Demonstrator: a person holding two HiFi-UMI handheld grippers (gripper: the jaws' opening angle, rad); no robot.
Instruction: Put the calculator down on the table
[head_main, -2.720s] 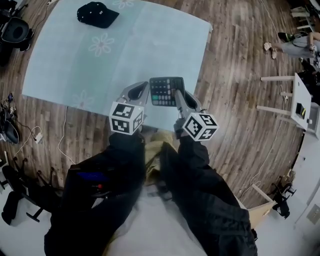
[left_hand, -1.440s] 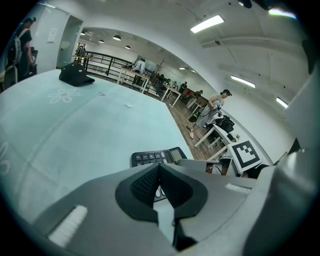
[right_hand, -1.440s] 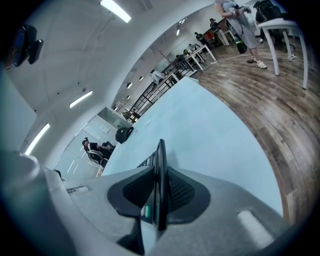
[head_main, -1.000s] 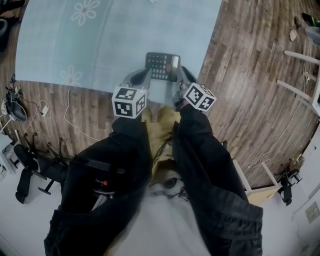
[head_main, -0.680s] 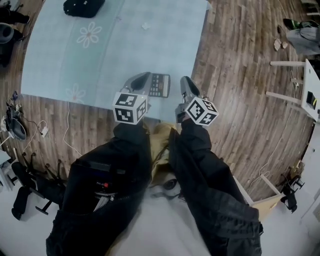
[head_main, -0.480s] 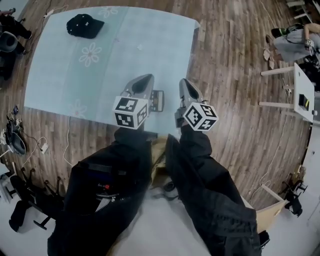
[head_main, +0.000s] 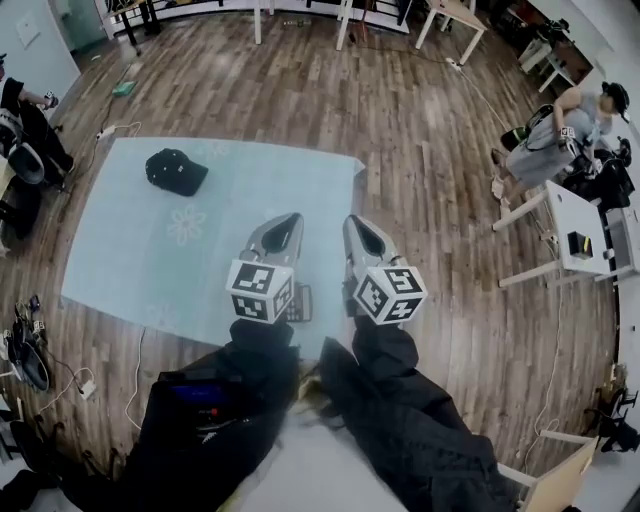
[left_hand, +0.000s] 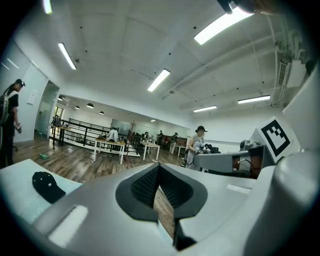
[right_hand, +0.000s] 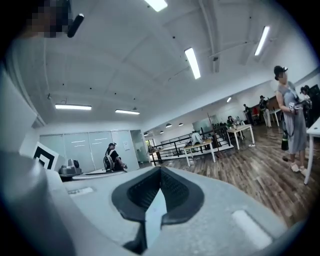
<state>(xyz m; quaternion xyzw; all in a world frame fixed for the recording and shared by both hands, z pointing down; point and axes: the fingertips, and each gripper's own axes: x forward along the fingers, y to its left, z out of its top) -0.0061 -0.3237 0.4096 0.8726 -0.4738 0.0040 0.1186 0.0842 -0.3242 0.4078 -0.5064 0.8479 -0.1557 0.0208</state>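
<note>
The dark calculator (head_main: 298, 302) lies flat on the pale blue table (head_main: 130, 250) near its front edge, mostly hidden behind the left gripper's marker cube. My left gripper (head_main: 280, 233) is raised above the table with its jaws together and nothing between them. Beside it, my right gripper (head_main: 361, 236) is raised in the same way, shut and empty. In the left gripper view the left gripper (left_hand: 159, 167) points out across the room, level with the far desks. In the right gripper view the right gripper (right_hand: 161, 172) also points out over the room.
A black cap (head_main: 176, 170) lies at the table's far left, and the cap (left_hand: 47, 186) also shows in the left gripper view. A person (head_main: 548, 148) stands by white desks (head_main: 578, 226) at the right. Wood floor surrounds the table, with cables at the left.
Both grippers let go of the calculator, which now lies on the table. They have lifted and closed, and the head view has tilted up toward the room.
</note>
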